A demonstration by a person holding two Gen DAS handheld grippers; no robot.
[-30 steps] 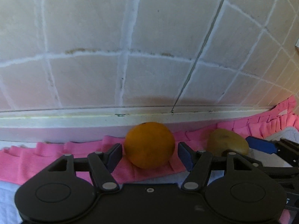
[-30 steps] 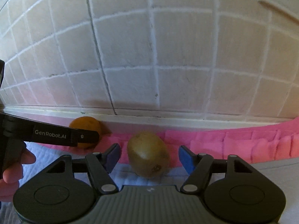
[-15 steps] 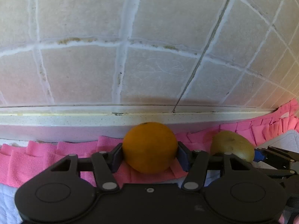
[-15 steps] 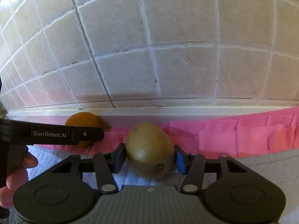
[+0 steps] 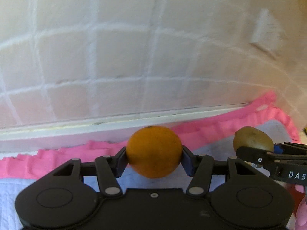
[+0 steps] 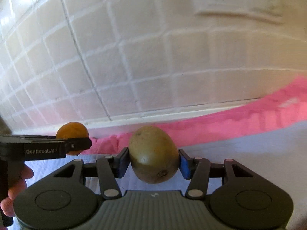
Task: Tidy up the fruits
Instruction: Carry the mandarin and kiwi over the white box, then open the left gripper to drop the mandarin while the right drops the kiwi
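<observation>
Left wrist view showed my left gripper (image 5: 154, 158) clamped on the orange (image 5: 154, 152), one pad pressed to each side of it. The fruit looked lifted clear of the white cloth (image 5: 216, 149), in front of the tiled wall (image 5: 119, 57) and just out from the ledge at its foot. The pink frill (image 5: 57, 157) edging the cloth ran along the foot of that wall, below and behind the orange.

In the right wrist view my right gripper (image 6: 153, 161) was clamped the same way on a kiwi (image 6: 153, 154), which hung above the cloth, a little out from the wall. To the kiwi's left, nearer the wall, I could see the orange in the other gripper, the two fruits well apart.

I judged both pickups done and the carrying step in hand. No bowl, basket or tray appeared in either view, so I could not tell where the fruit belonged. The next move, as I read it, called for turning both grippers away from the wall to find the place for each fruit, keeping the grip steady, since round fruit could roll out between flat pads. The motion blur on the wall suggested I should not rush it.
</observation>
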